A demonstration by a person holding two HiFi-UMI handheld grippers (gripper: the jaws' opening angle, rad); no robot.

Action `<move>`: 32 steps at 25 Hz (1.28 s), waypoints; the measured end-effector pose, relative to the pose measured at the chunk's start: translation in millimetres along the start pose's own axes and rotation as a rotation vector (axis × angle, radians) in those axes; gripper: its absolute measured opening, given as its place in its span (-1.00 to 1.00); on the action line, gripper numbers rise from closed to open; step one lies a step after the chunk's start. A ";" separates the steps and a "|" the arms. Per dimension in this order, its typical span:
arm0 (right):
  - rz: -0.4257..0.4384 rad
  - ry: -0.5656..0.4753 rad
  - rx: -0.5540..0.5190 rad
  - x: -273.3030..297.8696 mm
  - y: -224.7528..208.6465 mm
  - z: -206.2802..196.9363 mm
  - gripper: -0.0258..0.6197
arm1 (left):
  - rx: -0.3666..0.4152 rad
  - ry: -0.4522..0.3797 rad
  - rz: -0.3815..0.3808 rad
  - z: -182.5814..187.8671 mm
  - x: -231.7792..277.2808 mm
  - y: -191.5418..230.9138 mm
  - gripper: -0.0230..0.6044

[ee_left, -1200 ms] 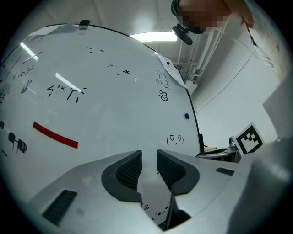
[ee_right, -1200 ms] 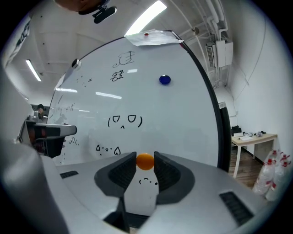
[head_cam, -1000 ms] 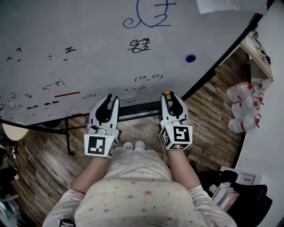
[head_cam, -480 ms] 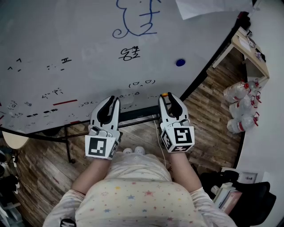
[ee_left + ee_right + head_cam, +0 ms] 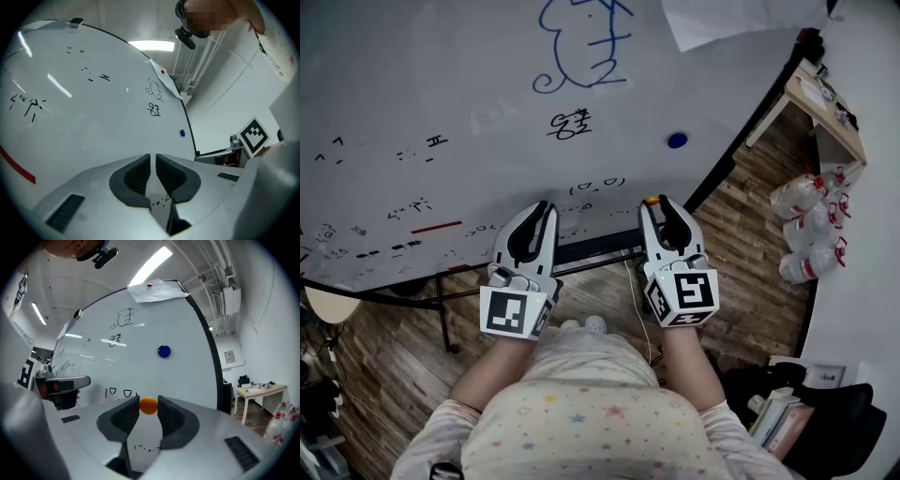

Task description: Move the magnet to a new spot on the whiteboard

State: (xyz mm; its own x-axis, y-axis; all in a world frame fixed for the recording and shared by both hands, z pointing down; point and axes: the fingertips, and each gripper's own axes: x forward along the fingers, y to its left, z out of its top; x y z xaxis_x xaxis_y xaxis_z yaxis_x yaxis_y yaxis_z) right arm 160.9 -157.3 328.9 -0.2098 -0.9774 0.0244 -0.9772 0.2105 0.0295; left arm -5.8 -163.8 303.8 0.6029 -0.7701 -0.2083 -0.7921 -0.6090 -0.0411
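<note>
A small orange magnet is pinched between the tips of my right gripper, which is shut on it. In the head view the right gripper holds it just in front of the whiteboard's lower edge; I cannot tell whether it touches the board. A blue magnet sticks to the board above and right of it. My left gripper is level with the right one, further left. Its jaws have just been closing and stand almost together with nothing between them.
A sheet of paper is pinned at the board's top right. The board's black stand rail runs below the grippers. A light wooden desk and several plastic bottles stand on the wooden floor to the right.
Both grippers have risen a little along the board's lower part, the right one still carrying the orange magnet. The left jaws have narrowed to a thin slit.
</note>
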 end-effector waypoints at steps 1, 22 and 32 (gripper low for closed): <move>0.002 0.000 -0.004 -0.1 -0.1 1.4 -0.54 | 0.001 0.002 -0.007 -0.1 0.9 -1.2 -0.79; -0.004 -0.050 -0.021 -0.9 -15.3 43.5 -0.54 | -0.018 -0.031 -0.041 18.3 18.5 -9.1 -0.79; -0.021 -0.065 -0.026 4.1 -24.6 54.3 -0.54 | 0.032 -0.064 -0.052 28.6 22.6 -12.0 -0.79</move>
State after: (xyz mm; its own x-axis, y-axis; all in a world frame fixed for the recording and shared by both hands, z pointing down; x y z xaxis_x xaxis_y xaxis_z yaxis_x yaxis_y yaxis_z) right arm 182.2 -167.4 274.0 -0.1922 -0.9805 -0.0417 -0.9802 0.1898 0.0557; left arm 14.6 -168.4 271.6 0.6367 -0.7234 -0.2671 -0.7632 -0.6406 -0.0843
